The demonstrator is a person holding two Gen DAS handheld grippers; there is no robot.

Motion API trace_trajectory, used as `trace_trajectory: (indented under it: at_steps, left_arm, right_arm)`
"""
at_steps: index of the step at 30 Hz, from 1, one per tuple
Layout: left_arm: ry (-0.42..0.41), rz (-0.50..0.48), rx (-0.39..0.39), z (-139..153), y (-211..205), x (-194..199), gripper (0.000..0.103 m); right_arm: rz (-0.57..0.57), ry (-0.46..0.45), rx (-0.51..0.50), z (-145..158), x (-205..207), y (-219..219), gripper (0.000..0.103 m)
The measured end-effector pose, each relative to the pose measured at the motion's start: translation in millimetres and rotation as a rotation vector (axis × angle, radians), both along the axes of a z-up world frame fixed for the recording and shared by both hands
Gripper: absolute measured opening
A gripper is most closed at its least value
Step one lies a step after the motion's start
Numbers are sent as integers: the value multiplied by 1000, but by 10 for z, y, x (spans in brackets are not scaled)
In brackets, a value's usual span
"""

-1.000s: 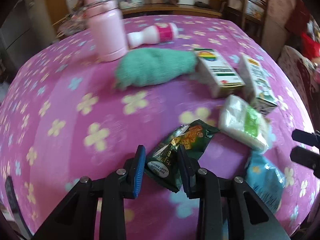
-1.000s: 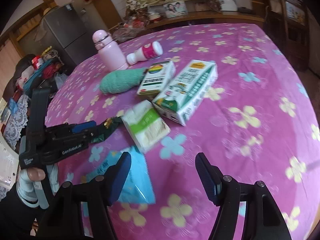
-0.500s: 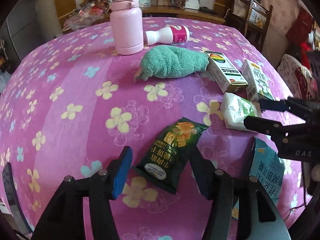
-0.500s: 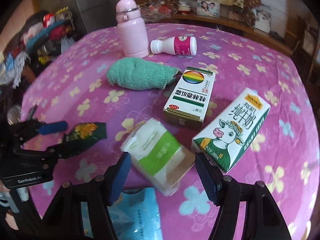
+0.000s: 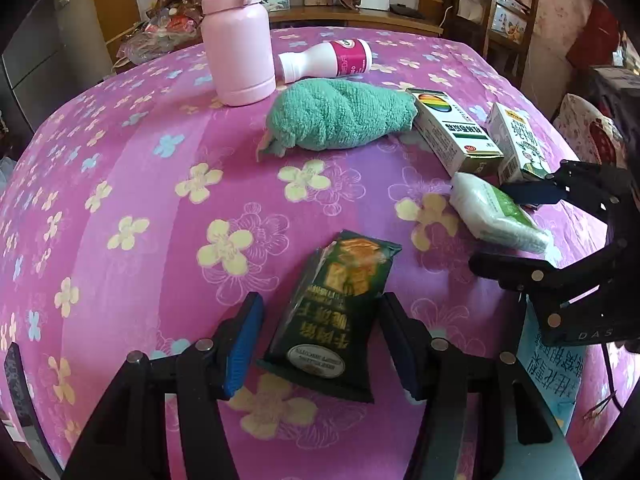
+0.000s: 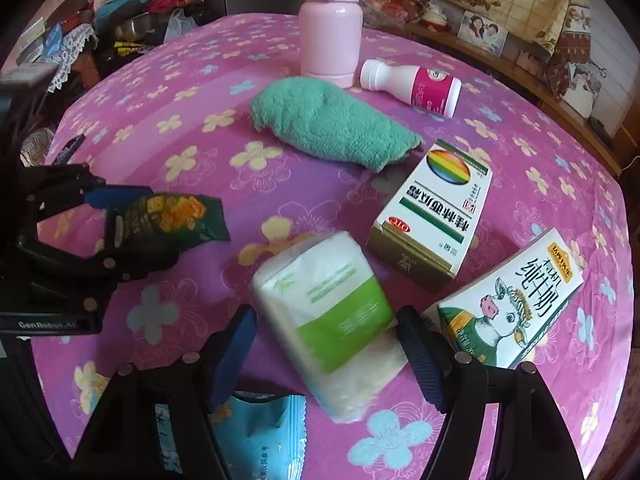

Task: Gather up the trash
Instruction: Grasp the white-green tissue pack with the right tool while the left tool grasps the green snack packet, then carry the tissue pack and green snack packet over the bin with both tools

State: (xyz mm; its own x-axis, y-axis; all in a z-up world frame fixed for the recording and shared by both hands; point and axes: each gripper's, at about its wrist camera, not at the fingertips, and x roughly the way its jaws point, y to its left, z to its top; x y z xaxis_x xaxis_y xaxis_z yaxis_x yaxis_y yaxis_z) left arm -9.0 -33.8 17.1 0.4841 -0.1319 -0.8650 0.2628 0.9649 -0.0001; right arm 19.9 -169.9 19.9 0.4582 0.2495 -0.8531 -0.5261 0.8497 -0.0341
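Observation:
A dark green snack packet [image 5: 336, 312] lies flat on the pink flowered tablecloth [image 5: 140, 160]. My left gripper [image 5: 322, 344] stands open around it, with a gap between each pad and the packet. A white and green tissue pack [image 6: 324, 304] rests on the cloth between the fingers of my right gripper [image 6: 326, 344], which is open and straddles it closely. In the left wrist view the right gripper [image 5: 516, 232] reaches in from the right over the tissue pack [image 5: 496, 216]. A light blue wrapper [image 6: 260, 428] lies under the right gripper.
Behind stand a pink flask [image 5: 238, 40], a toppled white bottle [image 5: 328, 60], a green towel [image 5: 340, 116], a rainbow-printed box [image 6: 436, 208] and a milk carton [image 6: 512, 300]. Chairs and shelves ring the table. The left gripper [image 6: 132, 226] sits at the left table edge.
My left gripper has opened and let go of the green packet, which now lies on the cloth. My right gripper has swung over from the blue wrapper to the tissue pack and rolled.

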Motion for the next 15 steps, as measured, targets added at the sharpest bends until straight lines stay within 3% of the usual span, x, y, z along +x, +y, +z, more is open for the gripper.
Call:
trace_trajectory:
  at_steps: [1,2,4,10,15]
  left_arm:
    - [-2,-2,0,-1,-9,0,61]
    - [-4,-1,-2,-3,-10,0,58]
    - [-13,-1,-2,10,-19,-6,43]
    - [-6,10,-50,115,-7,-72,21]
    - [-15,11,-94,237,-16,-164,21]
  right_arm:
    - [-20,-15,6,2,-14,-25,60]
    - [-40,-20,21,8,-27,-57,57]
    - [-67,-20,68,32,-70,-144,43]
    - [-114,-59,151,236,-330,-297,39]
    - [-147,-98,184,417,-592,-362,39]
